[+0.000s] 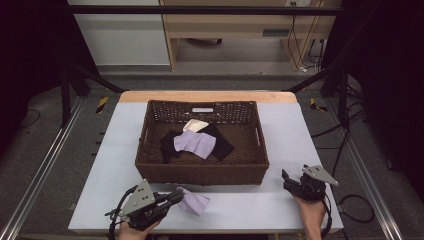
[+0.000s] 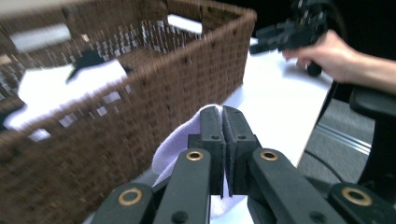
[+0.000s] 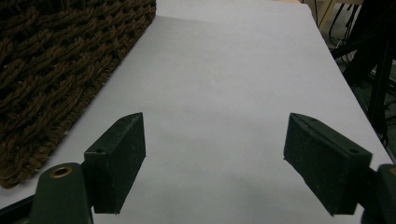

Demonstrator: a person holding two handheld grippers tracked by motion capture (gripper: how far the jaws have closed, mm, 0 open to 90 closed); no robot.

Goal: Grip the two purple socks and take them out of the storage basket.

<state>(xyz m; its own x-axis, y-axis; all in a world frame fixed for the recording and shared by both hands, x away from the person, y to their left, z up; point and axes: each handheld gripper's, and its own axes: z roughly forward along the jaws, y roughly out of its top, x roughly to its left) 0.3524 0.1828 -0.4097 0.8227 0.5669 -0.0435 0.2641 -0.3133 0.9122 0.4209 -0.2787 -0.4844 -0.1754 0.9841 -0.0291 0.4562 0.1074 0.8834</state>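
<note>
1. Two grippers are held over a white table (image 1: 240,200), one in each hand, near its front edge.
2. A brown wicker basket (image 1: 150,165) is set at the middle of the table, with a handle slot in its far wall.
3. Inside the basket, a black cloth (image 1: 224,145) is spread on the floor, a lilac cloth (image 1: 196,143) is laid on top of it, and a cream cloth (image 1: 194,125) is seen just behind that, toward the far wall.
4. The left gripper (image 1: 176,196) is held at the front left, just in front of the basket's near wall, and is pointed to the right.
5. Its jaws are pressed together on a second lilac cloth (image 1: 196,203), which is bunched on the table just beside the basket front; in the left gripper view the cloth (image 2: 180,140) is seen pinched between the closed jaws and spilling out to their left, close against the wicker wall (image 2: 140,116).
6. The right gripper (image 1: 289,179) is held at the front right corner of the table, well apart from the basket's right end.
7. Its jaws are spread wide with nothing between them; in the right gripper view only bare table (image 3: 224,102) is seen in the gap, with the basket (image 3: 56,60) at the left.
8. In the left gripper view the right hand (image 2: 334,53) is seen farther off, wrapped around its gripper.
</note>
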